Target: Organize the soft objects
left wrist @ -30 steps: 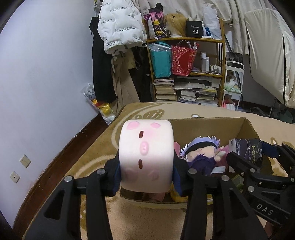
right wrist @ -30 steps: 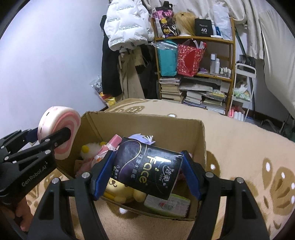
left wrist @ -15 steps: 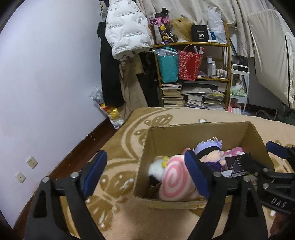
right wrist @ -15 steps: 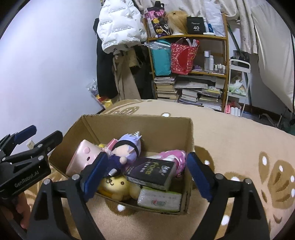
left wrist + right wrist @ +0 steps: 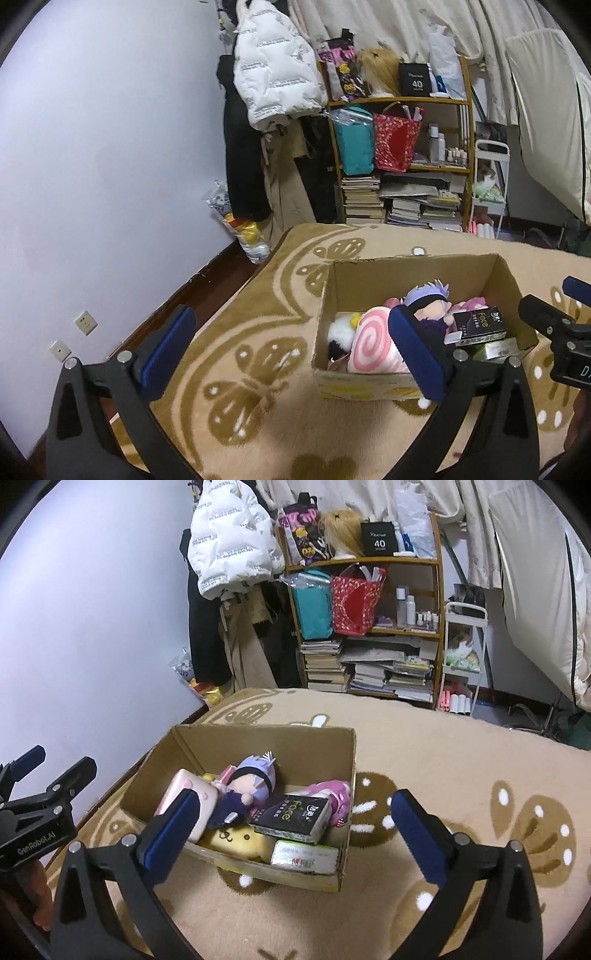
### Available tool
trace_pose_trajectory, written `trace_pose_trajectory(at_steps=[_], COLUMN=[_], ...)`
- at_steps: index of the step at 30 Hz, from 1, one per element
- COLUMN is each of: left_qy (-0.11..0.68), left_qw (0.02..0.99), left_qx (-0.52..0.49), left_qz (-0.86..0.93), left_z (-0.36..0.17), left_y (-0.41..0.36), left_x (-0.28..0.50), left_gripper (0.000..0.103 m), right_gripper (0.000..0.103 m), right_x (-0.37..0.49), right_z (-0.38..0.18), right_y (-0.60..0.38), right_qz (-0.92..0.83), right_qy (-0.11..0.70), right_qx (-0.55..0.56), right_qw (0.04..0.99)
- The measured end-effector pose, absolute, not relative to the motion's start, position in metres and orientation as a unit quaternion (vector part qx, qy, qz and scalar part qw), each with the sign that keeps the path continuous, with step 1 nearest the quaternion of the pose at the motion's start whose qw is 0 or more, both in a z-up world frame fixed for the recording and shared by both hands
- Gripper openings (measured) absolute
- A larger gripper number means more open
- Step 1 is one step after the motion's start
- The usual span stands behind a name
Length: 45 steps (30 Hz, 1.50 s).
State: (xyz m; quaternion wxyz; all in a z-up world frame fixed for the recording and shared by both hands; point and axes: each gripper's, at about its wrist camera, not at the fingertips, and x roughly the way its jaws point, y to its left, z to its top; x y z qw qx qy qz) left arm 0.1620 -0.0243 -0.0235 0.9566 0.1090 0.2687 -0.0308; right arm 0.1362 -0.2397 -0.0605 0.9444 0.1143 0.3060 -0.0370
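A cardboard box stands on the rug. In it lie a pink swirl cushion, a purple-haired doll, a black "face" tissue pack, a yellow plush, a pink plush and a green pack. My left gripper is open and empty, held back to the left of the box. My right gripper is open and empty above the box's near edge.
A beige patterned rug covers the floor. A cluttered shelf with books and bags stands behind, with hung coats to its left. A white wall runs along the left, a white cart at right.
Both grippers opened, dropped the pink cushion and the black tissue pack into the box, then drew back and away from it.
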Motion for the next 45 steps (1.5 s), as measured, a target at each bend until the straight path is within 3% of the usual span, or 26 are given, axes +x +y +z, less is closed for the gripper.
trace_pose_trajectory(at_steps=[22, 45], left_qy=[0.254, 0.262], left_qw=[0.958, 0.957], left_qx=[0.127, 0.118], left_qz=[-0.046, -0.046], left_z=[0.013, 0.001], left_y=[-0.007, 0.014], left_x=[0.061, 0.02], left_gripper=[0.103, 0.103], right_gripper=[0.103, 0.103], right_x=[0.039, -0.011], right_z=[-0.015, -0.03], right_y=[-0.222, -0.215], right_qz=[-0.032, -0.047], right_qy=[0.276, 0.253], right_qx=[0.098, 0.115], right_qw=[0.956, 0.96])
